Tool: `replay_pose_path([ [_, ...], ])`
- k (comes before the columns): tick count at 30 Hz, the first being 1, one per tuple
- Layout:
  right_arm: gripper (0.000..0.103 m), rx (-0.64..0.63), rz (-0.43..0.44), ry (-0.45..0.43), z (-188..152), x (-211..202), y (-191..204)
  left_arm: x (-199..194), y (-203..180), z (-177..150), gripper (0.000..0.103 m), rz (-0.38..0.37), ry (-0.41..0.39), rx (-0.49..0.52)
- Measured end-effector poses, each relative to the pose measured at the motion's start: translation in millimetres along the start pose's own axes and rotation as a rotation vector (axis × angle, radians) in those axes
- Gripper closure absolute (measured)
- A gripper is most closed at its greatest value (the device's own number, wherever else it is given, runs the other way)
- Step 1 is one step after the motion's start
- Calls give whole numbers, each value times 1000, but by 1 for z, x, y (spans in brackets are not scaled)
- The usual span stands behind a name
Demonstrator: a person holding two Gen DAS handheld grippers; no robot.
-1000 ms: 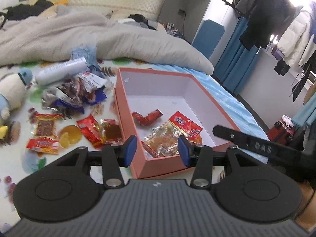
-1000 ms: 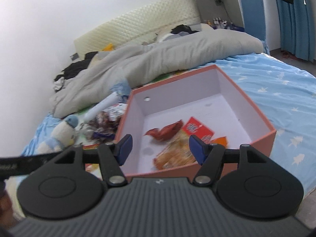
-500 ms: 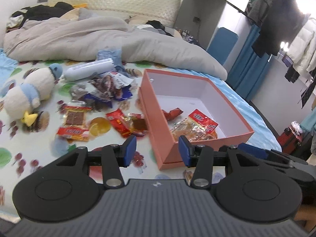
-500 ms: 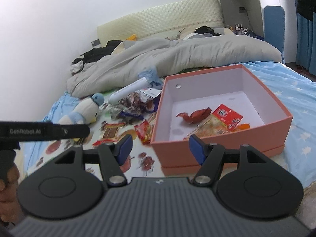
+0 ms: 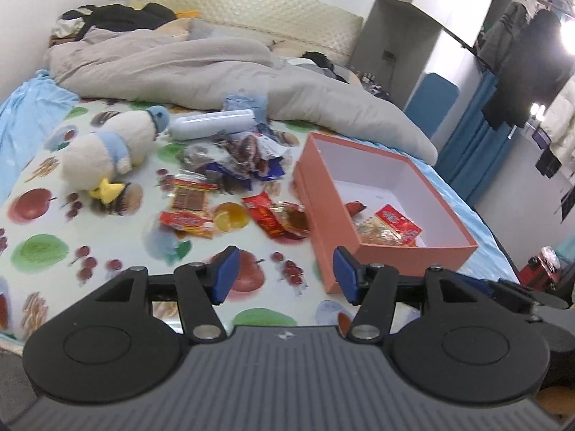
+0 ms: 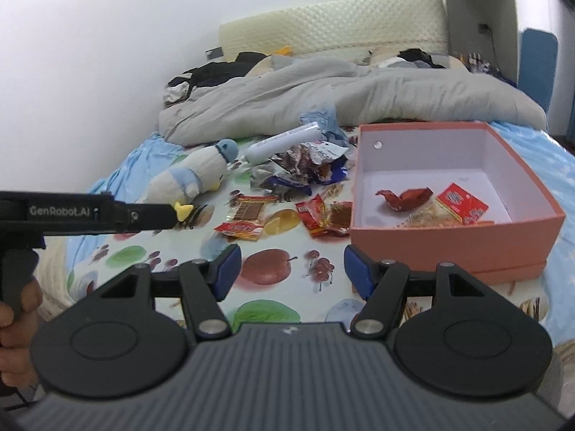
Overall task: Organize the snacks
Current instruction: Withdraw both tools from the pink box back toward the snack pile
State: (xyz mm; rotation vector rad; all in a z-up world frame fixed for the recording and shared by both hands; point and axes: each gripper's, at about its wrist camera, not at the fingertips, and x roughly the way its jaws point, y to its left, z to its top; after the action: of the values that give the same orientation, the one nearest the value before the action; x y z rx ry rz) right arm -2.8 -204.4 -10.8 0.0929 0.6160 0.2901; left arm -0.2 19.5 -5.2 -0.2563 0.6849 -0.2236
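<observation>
Snacks come next: with my left gripper point(image 5: 284, 274) opening empty and my right gripper point(image 6: 289, 271) wide and empty, I should pinch the red crinkly foil packet point(image 5: 267, 215) at mid-frame by its edge, beside the salmon-pink cardboard box point(image 5: 334, 219).

Open salmon box point(image 6: 456, 237) holds three snack packets point(image 6: 461, 206); more loose snacks point(image 6: 251, 221) lie scattered just left.

The box point(image 6: 456, 230) sits at right on the bed point(image 6: 266, 273), a few packets point(image 6: 461, 208) inside. Loose snacks point(image 6: 287, 194) lie left of it, the plush point(image 6: 194, 176) further left, the blanket point(image 6: 323, 100) behind. A tube, perhaps a bottle point(image 6: 280, 143), lies behind the snacks.
</observation>
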Motion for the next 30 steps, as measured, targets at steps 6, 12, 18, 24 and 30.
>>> replay_pose_path([
  [6, 37, -23, 5, 17, -3, 17, 11, 7, 23, -7, 37, 49, 5, -51],
  [12, 37, -83, 27, 58, -5, 41, 24, 34, 46, -10, 32, 80, 46, -87],
  [18, 38, -144, 7, 83, -4, 84, 33, 87, 75, -6, 16, 114, 122, -101],
  [24, 45, -230, -70, 121, 2, 137, 41, 148, 103, 12, 5, 185, 177, -88],
  [30, 53, -271, -133, 180, 8, 196, 37, 220, 120, 38, 2, 220, 191, -17],
])
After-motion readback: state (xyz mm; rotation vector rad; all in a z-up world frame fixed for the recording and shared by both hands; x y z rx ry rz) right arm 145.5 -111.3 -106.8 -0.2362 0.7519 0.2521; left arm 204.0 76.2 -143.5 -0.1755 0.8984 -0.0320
